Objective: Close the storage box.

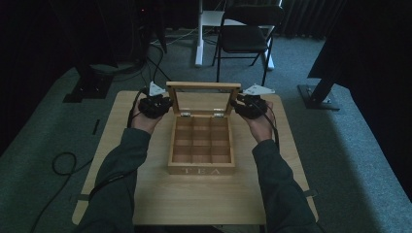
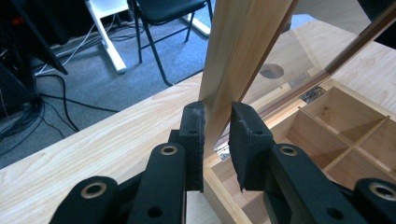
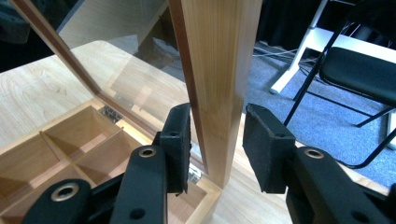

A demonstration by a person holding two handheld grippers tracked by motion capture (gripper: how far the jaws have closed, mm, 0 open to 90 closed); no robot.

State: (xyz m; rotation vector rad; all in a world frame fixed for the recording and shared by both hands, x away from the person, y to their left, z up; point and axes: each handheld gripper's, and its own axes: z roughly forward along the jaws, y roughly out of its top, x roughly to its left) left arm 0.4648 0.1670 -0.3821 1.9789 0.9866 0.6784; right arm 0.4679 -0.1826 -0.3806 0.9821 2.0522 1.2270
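A wooden tea box [image 1: 201, 170] marked TEA stands in the middle of the table [image 1: 145, 194], its glass-paned lid [image 1: 204, 86] raised upright at the far side. Its several compartments [image 2: 345, 116] look empty. My left gripper [image 1: 169, 104] is at the lid's left side; in the left gripper view its pads [image 2: 194, 126] press on the lid's wooden edge [image 2: 243, 46], so the left gripper [image 2: 217, 116] is shut on it. My right gripper [image 1: 234, 104] straddles the lid's right edge [image 3: 219, 56]. The right gripper [image 3: 217, 121] is open, with one pad [image 3: 264, 140] a little off the wood.
A black folding chair [image 1: 248, 34] and a white desk leg [image 1: 199, 39] stand on the carpet beyond the table. A cable [image 1: 63, 162] loops on the floor at the left. Bare tabletop lies on both sides of the box and in front of it.
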